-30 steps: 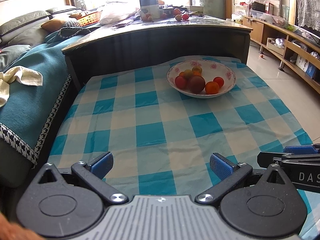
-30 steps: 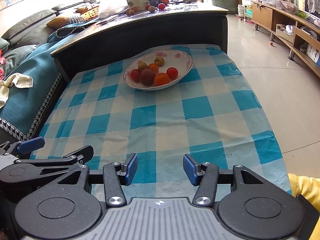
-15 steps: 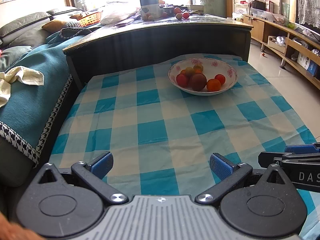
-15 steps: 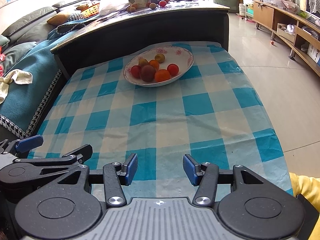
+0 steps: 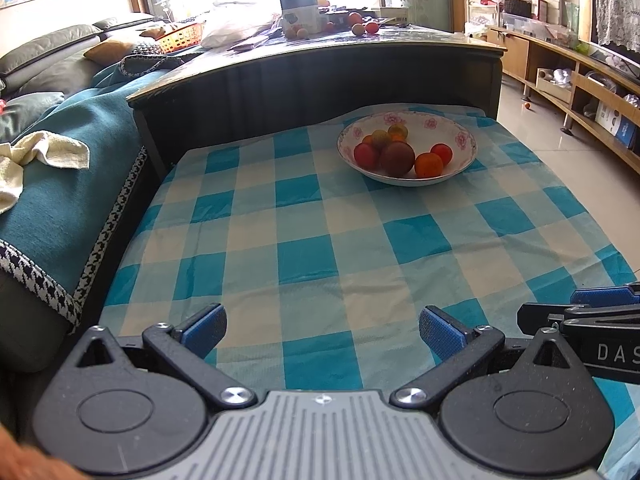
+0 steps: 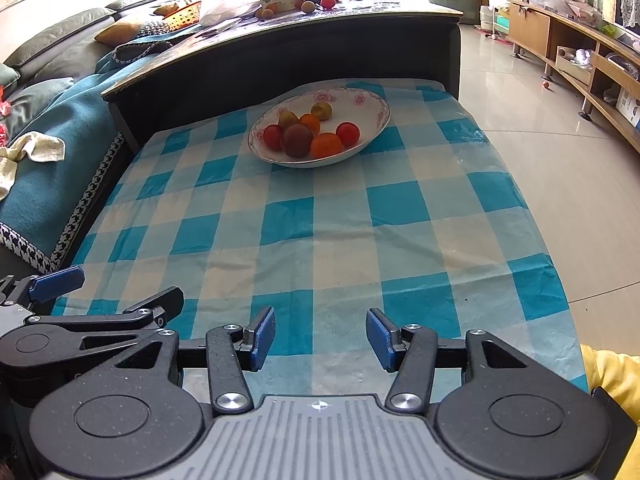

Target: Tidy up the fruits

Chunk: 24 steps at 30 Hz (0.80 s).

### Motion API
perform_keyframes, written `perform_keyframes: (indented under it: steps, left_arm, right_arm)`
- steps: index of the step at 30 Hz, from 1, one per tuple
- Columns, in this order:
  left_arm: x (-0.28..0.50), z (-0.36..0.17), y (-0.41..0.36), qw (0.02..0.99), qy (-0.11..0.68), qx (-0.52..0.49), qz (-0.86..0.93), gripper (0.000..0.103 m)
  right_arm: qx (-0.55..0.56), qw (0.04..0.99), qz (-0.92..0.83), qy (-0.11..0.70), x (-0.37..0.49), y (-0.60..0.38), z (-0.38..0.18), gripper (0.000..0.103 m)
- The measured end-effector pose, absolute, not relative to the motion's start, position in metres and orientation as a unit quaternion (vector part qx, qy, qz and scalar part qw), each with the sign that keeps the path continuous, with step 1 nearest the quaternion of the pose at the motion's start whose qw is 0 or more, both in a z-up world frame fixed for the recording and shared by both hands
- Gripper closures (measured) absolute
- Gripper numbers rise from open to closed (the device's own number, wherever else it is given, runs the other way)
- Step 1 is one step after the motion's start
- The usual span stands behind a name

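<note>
Living-room setting: low surface under wrinkled blue-and-white checked cloth [image 5: 304, 240], thin and creased. Far end: shallow round white bowl [image 5: 464, 136] with pink floral rim, holding smooth round fruits [image 5: 398, 156], red, orange, one dark purple, two yellowish. Behind: dark glossy table [image 6: 320, 40] with loose fruit, box, plastic bag. At left: teal sofa throw [image 5: 60, 184] with houndstooth edge, crumpled cream towel on it. Left gripper [image 5: 322, 328]: blue ribbed pads wide apart, nothing between. Right gripper [image 6: 320, 336]: pads partly apart, nothing between. Both near the cloth's near edge, well apart from bowl.
</note>
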<state>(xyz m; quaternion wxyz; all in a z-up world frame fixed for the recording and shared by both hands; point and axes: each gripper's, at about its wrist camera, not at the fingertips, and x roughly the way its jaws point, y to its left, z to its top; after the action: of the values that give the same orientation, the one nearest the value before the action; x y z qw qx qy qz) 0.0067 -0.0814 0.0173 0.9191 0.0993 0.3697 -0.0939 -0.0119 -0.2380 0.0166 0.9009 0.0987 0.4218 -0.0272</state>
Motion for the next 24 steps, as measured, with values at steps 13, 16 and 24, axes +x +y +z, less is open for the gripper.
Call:
perform_keyframes:
  steps: [13,16,24]
  left_arm:
    - [0.0035,0.0160,-0.0814,0.919,0.368,0.107,-0.092,0.000]
    - [0.0027,0.0155,-0.0806,0.918,0.370,0.106,-0.092,0.000]
    - [-0.0014,0.0139,-0.0803,0.916,0.375,0.110,-0.092,0.000]
  right_arm:
    - [0.095,0.899,-0.027,0.426,-0.0124,-0.2373,0.0141,0.056]
    - [0.094,0.899,-0.026,0.428,-0.0135,-0.2370,0.0134,0.056]
    - [0.089,0.897,-0.027,0.433,-0.0166,-0.2350,0.0125,0.056]
